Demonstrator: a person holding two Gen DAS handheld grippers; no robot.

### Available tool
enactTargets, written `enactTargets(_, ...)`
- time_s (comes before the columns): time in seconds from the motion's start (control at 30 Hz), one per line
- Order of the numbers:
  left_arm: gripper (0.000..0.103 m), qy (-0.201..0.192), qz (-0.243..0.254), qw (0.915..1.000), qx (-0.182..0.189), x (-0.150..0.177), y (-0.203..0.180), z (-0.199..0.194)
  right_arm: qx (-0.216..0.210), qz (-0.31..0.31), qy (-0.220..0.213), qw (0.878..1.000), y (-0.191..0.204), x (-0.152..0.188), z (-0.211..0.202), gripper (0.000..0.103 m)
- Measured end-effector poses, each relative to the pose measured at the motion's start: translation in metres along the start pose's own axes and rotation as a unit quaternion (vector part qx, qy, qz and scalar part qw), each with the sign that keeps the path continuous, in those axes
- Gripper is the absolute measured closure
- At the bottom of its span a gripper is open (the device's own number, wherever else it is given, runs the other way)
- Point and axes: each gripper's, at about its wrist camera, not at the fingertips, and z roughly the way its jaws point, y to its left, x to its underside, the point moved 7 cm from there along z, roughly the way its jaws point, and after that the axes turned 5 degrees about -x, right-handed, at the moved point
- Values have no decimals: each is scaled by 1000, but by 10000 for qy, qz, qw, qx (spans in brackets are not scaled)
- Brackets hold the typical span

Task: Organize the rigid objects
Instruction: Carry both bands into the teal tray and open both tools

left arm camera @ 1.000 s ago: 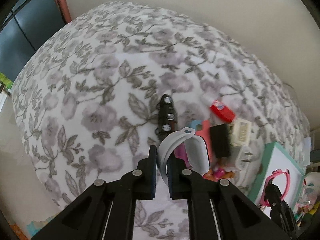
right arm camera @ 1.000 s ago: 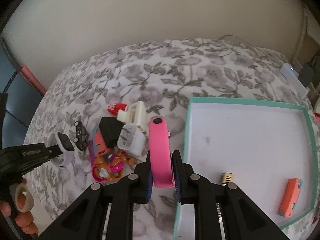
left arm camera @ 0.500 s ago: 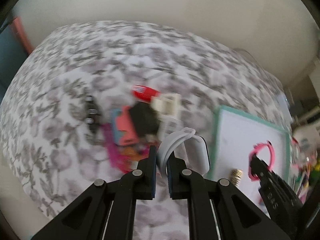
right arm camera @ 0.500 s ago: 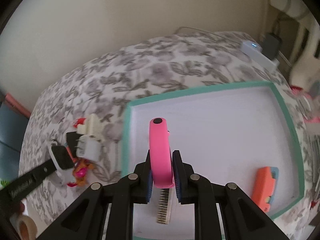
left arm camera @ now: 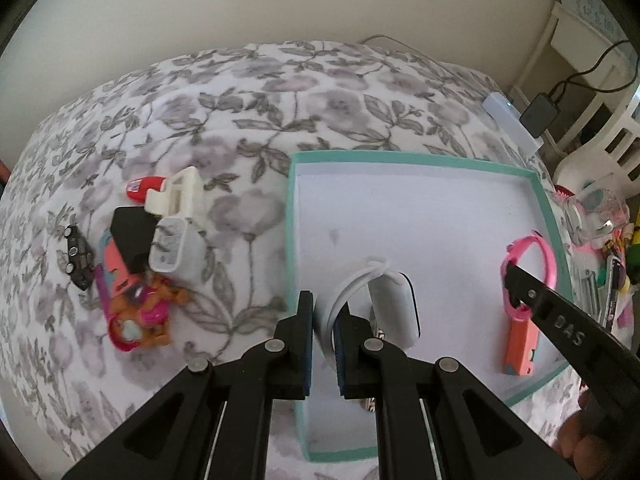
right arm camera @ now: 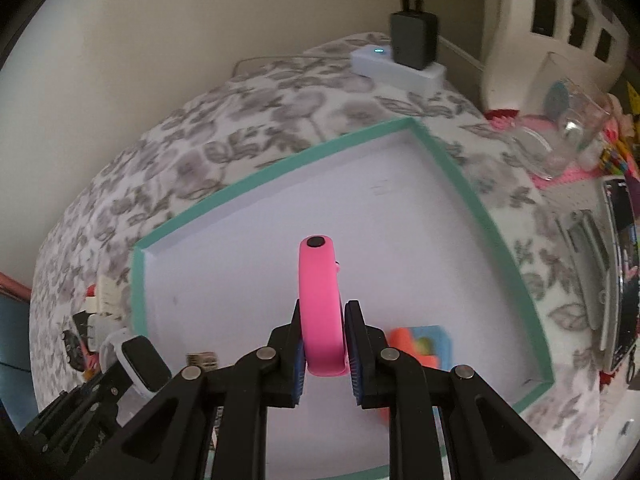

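Observation:
My left gripper [left arm camera: 323, 312] is shut on the strap of a white smartwatch [left arm camera: 394, 306], holding it over the near left part of the white tray with a teal rim [left arm camera: 408, 158]. The right gripper [right arm camera: 323, 338] is shut on a pink wristband [right arm camera: 320, 300] above the tray's [right arm camera: 280, 168] middle. From the left wrist view the pink band [left arm camera: 534, 268] and right gripper [left arm camera: 516, 284] hang over the tray's right side, above an orange object [left arm camera: 520, 348]. The white watch [right arm camera: 138, 360] shows low left in the right wrist view.
A pile of small objects lies left of the tray on the floral cloth [left arm camera: 224, 120]: a white charger [left arm camera: 174, 248], a black block [left arm camera: 132, 234], a cream clip [left arm camera: 178, 196], a red item [left arm camera: 140, 188], a toy car [left arm camera: 78, 256] and pink-orange toys [left arm camera: 138, 312]. A power strip [right arm camera: 396, 68] sits behind the tray.
Both grippers have swung right from the pile to over the tray, carrying the white watch and the pink band. Both views rolled as they moved.

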Motion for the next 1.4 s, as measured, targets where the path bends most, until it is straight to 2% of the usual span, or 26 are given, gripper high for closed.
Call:
enactTargets(0.13, 93, 12, -38, 10000, -65, -1, -5, 9, 70, -33, 2, 10000, -6, 0, 1, 84)
enactTargets(0.3, 93, 104, 26, 9992, -378, 1, -6, 25, 130, -221, 51, 9997, -1, 3, 7, 84)
enactTargets(0.63, 90, 158, -11, 9995, -291, 1, -7, 26, 157, -444, 23, 9989, 8, 1, 8, 84)
enactTargets(0.67, 88, 150, 5, 9996, -256, 1, -8, 25, 161, -484, 15, 9987, 9, 1, 7, 84)
enactTargets(0.73, 75, 106, 52, 9997, -233, 0, -10, 22, 164, -556, -2, 9983, 12, 1, 6, 84)
enactTargets(0.77, 65, 83, 75, 9996, -245, 0, -11, 21, 178, -589, -11, 9981, 13, 1, 6, 83)
enactTargets(0.87, 63, 37, 125, 9996, -268, 0, -12, 18, 238, -679, -6, 9974, 16, 2, 7, 81)
enactTargets(0.93, 62, 40, 120, 9996, -241, 0, -11, 18, 254, -711, 18, 9971, 17, 3, 9, 75)
enactTargets(1.03, 62, 49, 86, 9998, -185, -1, -10, 17, 298, -768, 6, 9966, 18, 4, 10, 58)
enactTargets(1.07, 57, 42, 76, 9998, -175, -1, -10, 17, 314, -796, -11, 9963, 19, 4, 10, 54)
enactTargets(1.1, 43, 18, 63, 9997, -224, -2, -8, 16, 324, -822, -24, 9961, 20, 4, 9, 50)
enactTargets(1.17, 32, -71, 25, 9993, -356, -3, -4, 14, 368, -876, -60, 9955, 21, 3, 9, 44)
enactTargets(1.4, 28, -65, -191, 9991, -380, -6, 10, 14, 366, -886, -7, 9954, 21, 6, 15, 32)
